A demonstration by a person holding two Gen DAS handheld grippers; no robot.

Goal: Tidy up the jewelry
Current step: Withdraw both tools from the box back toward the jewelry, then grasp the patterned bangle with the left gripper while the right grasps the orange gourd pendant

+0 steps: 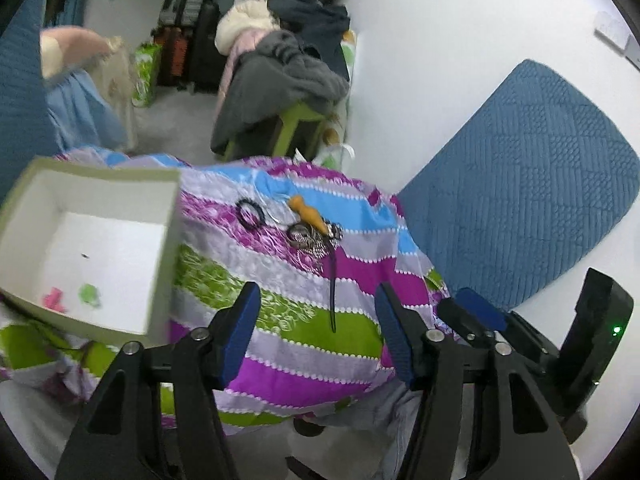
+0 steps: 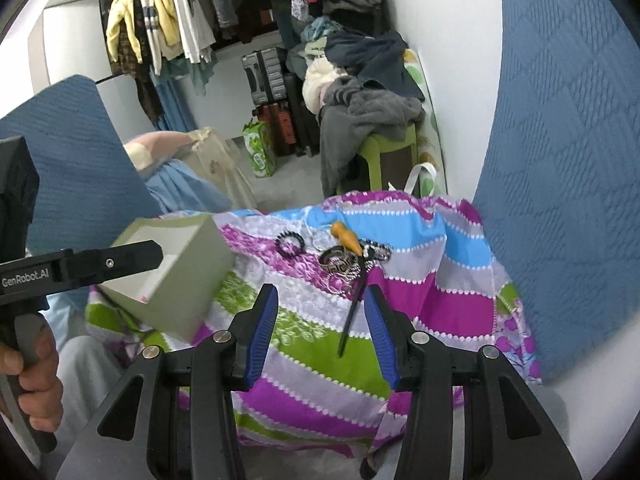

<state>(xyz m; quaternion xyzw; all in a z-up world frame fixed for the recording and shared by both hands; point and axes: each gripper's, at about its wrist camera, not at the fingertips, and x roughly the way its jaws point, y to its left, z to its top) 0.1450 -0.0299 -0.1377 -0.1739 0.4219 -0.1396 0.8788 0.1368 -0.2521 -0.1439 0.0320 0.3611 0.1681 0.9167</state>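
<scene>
A heap of jewelry [image 1: 310, 236] lies on a striped cloth [image 1: 304, 320]: a black beaded bracelet [image 1: 250, 213], an orange pendant [image 1: 308, 212], metal bangles and chains, and a long dark stick [image 1: 333, 288]. The heap also shows in the right wrist view [image 2: 344, 260]. An open white box [image 1: 96, 256] sits at the left, with small pink and green bits inside. My left gripper [image 1: 316, 336] is open and empty, short of the heap. My right gripper [image 2: 320, 332] is open and empty, with the stick's tip [image 2: 343, 344] between its fingers.
A blue quilted cushion [image 1: 520, 184] leans on the white wall at the right. A green stool [image 2: 384, 156] piled with clothes, suitcases [image 2: 272, 80] and a clothes rack stand behind. The left gripper's body [image 2: 60, 268] crosses the box [image 2: 176, 280] in the right wrist view.
</scene>
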